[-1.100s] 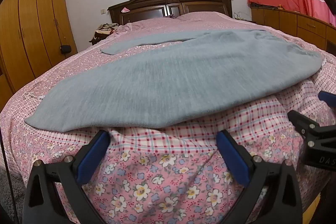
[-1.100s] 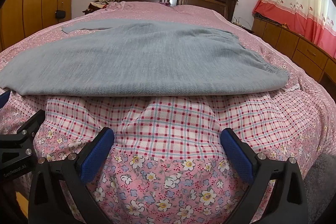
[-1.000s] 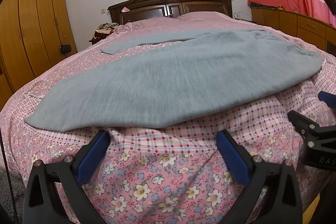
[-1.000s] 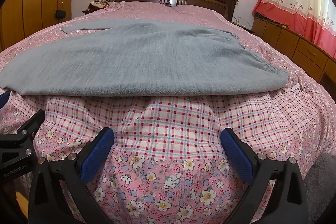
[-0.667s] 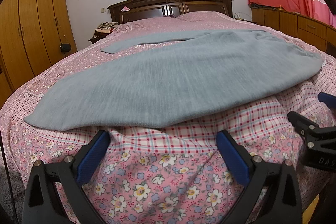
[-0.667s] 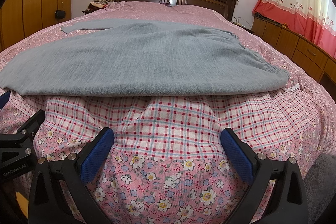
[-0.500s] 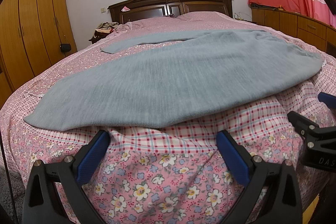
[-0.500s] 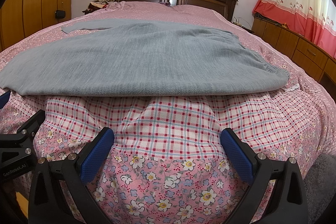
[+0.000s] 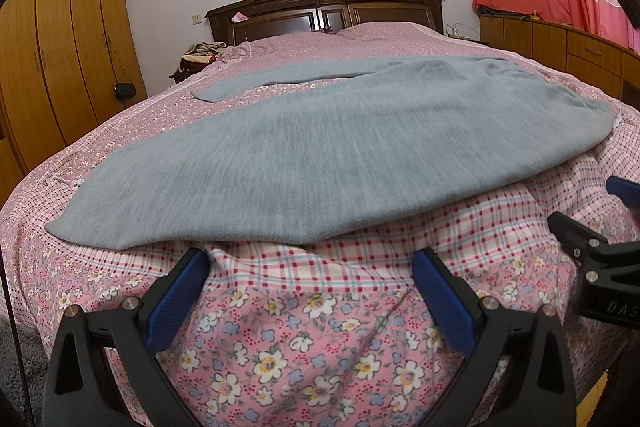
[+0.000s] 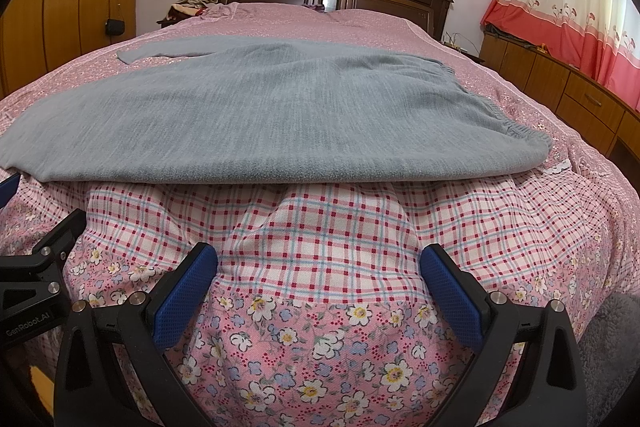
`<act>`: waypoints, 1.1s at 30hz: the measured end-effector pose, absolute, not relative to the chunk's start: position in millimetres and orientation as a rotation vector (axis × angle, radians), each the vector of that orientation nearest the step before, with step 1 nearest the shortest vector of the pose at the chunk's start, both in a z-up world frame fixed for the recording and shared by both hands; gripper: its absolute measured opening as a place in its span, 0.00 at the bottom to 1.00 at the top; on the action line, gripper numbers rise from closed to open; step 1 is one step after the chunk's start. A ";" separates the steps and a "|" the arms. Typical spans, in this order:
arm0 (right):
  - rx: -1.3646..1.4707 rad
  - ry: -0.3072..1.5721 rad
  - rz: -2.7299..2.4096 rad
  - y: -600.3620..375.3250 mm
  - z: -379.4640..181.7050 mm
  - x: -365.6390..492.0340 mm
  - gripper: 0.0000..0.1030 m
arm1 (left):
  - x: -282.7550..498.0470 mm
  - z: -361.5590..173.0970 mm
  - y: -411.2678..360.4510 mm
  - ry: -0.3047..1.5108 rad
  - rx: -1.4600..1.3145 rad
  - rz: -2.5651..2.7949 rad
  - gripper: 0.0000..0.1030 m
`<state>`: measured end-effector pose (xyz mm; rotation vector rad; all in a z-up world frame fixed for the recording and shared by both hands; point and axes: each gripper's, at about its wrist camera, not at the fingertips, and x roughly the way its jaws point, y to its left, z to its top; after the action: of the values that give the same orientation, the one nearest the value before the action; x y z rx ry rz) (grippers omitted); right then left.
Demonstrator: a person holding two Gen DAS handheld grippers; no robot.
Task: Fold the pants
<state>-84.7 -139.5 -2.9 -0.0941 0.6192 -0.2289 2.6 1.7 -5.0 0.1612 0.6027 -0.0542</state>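
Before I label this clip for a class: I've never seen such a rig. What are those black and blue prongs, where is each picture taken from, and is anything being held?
There is no robot here. A person holds a two-finger gripper in each hand, and a fisheye camera on each looks forward along the fingers. One picture comes from the left gripper, the other from the right gripper. The prongs are black fingers with blue pads. The black piece at each picture's side edge is the other gripper.

Grey pants lie spread flat on a bed with a pink floral and checked cover, waistband to the right. Both grippers are open, hold nothing, and sit just short of the pants' near edge.
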 end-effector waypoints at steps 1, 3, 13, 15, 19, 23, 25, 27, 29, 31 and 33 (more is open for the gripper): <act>-0.094 0.619 -0.229 -139.5 -2.9 -84.7 1.00 | 2.3 -4.6 1.6 0.603 0.161 -0.054 1.00; -0.094 0.619 -0.229 -139.5 -2.9 -84.6 1.00 | 2.3 -4.6 1.6 0.603 0.161 -0.054 1.00; -0.093 0.620 -0.227 -139.6 -2.6 -84.9 1.00 | 2.4 -4.2 2.3 0.601 0.162 -0.053 1.00; -0.091 0.621 -0.226 -139.2 -2.8 -84.9 1.00 | 0.8 0.4 4.9 0.602 0.162 -0.054 1.00; -0.090 0.621 -0.226 -139.2 -2.7 -84.9 1.00 | 0.6 0.2 4.8 0.601 0.163 -0.054 1.00; -0.090 0.620 -0.227 -138.7 -3.0 -84.7 1.00 | 1.6 -3.2 1.8 0.609 0.163 -0.056 1.00; -0.091 0.620 -0.227 -140.0 -3.2 -86.2 1.00 | 3.4 -2.1 2.0 0.615 0.161 -0.059 1.00; -0.091 0.619 -0.227 -140.6 -2.4 -85.7 1.00 | 4.9 -0.8 2.3 0.620 0.161 -0.060 1.00; -0.091 0.619 -0.227 -140.6 -2.7 -85.8 1.00 | 7.0 0.1 2.4 0.625 0.163 -0.060 1.00; -0.091 0.619 -0.226 -140.5 -2.9 -86.0 1.00 | 9.2 1.9 2.9 0.634 0.167 -0.059 1.00; -0.091 0.619 -0.227 -140.4 -3.2 -86.2 1.00 | 9.0 2.0 3.1 0.625 0.166 -0.059 1.00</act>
<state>-86.2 -140.4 -3.2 -0.0908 0.6191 -0.2265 9.0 3.1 2.0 0.1662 0.6253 -0.0589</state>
